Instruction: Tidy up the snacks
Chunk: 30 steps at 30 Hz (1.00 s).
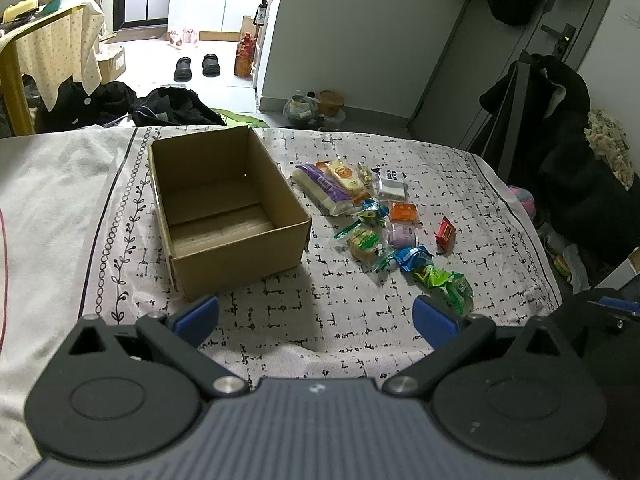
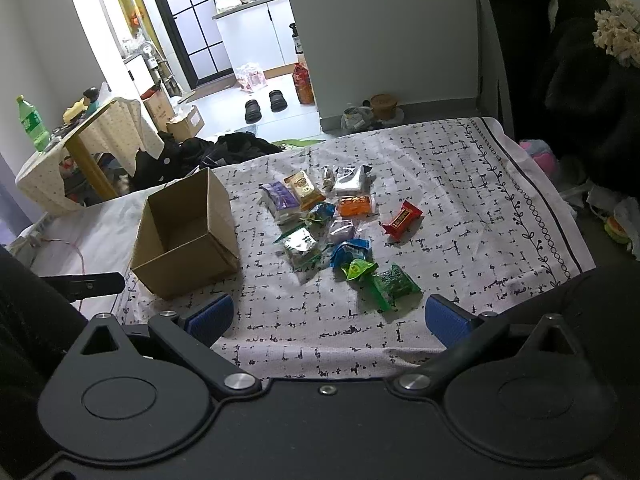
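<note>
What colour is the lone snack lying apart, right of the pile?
Red wrapper with a dark band; it shows best in the right wrist view.

An open, empty cardboard box is sitting left of colourful wrapped snacks lying scattered close together.

A pair of black slip-on shoes stands on the pale floor beyond the far edge of the patterned bedspread, with a red-labelled bottle of orange drink just beside them at the wall corner. To the left, a yellow-legged table under a cream dotted cloth carries a green plastic soda bottle near its left edge. Dark clothing lies heaped on the floor between that table and the bedspread.
</note>
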{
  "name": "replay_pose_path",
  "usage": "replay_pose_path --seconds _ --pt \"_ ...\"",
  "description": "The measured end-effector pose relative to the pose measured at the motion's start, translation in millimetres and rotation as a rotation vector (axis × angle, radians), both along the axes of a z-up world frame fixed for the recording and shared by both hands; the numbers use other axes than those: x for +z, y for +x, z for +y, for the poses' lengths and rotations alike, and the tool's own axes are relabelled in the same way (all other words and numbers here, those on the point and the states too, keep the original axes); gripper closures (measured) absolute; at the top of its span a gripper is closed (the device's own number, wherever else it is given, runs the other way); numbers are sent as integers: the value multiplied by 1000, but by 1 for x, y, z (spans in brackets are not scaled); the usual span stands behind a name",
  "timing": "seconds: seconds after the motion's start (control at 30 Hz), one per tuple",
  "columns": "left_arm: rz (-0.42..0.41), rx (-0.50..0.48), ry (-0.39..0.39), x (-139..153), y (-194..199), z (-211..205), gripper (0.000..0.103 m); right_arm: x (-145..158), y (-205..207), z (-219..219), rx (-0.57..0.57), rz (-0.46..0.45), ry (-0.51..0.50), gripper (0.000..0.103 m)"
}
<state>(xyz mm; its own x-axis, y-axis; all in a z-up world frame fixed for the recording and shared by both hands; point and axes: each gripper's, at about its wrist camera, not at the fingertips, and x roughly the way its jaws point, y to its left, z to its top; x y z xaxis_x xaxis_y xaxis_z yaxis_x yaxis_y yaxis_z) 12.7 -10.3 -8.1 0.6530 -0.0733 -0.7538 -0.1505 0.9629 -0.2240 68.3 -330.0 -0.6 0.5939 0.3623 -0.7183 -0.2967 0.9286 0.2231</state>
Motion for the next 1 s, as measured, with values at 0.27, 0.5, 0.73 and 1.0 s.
replay_pose_path --seconds 0.27,0.5,0.73,1.0 --pt "3 0 3 -2 0 -1 0 0 0 -1 1 1 1 0" --pt "4 2 3 -2 0 -1 0 1 0 -2 -4 -3 -2 0" --pt "6 1 6 -3 1 -1 0 3 -2 -1 5 -8 -1 0" --pt "-14 -9 11 2 -1 3 0 3 1 -4 0 -14 -3 0"
